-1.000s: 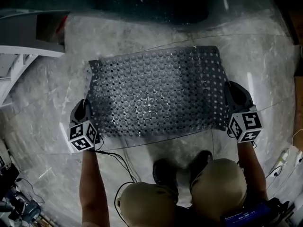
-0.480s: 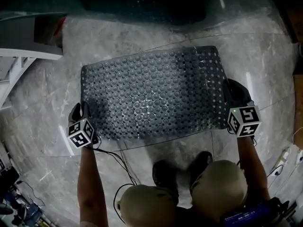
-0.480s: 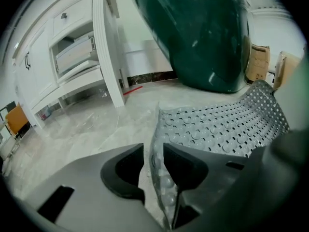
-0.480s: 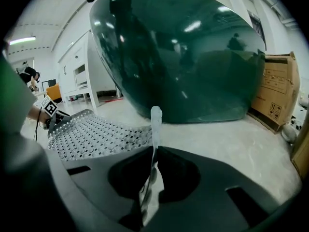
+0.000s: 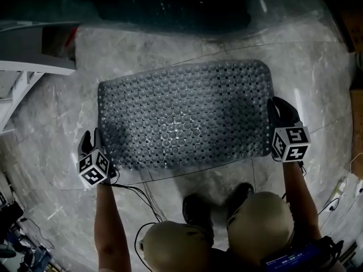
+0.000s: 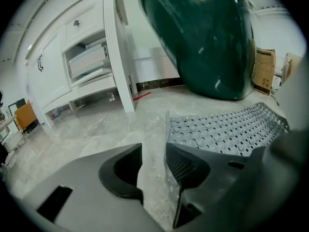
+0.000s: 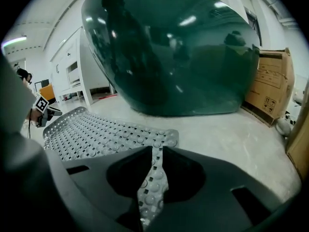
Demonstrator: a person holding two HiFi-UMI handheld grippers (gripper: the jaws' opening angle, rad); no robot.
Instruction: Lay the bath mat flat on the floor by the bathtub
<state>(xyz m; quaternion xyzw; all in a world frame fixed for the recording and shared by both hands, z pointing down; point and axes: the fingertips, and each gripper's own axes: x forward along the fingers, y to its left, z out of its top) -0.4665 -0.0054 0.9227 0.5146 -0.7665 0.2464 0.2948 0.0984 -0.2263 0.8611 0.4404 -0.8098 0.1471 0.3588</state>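
The bath mat [image 5: 184, 115] lies spread on the floor [image 5: 142, 50] beside the bathtub [image 7: 169, 52]. The left gripper [image 6: 153, 153] has just been opening its fingers, leaving the mat's edge loose at their gap. The right gripper [image 7: 155, 153] pinches the far end and probably needs to release next.

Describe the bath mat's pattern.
Round bumps and small holes across the grey rubber bath mat; best in right gripper view.

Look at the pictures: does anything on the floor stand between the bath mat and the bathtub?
Nothing visible does. The floor between the bath mat and the bathtub is bare; the mat lies spread there, one edge pinched by the right gripper.
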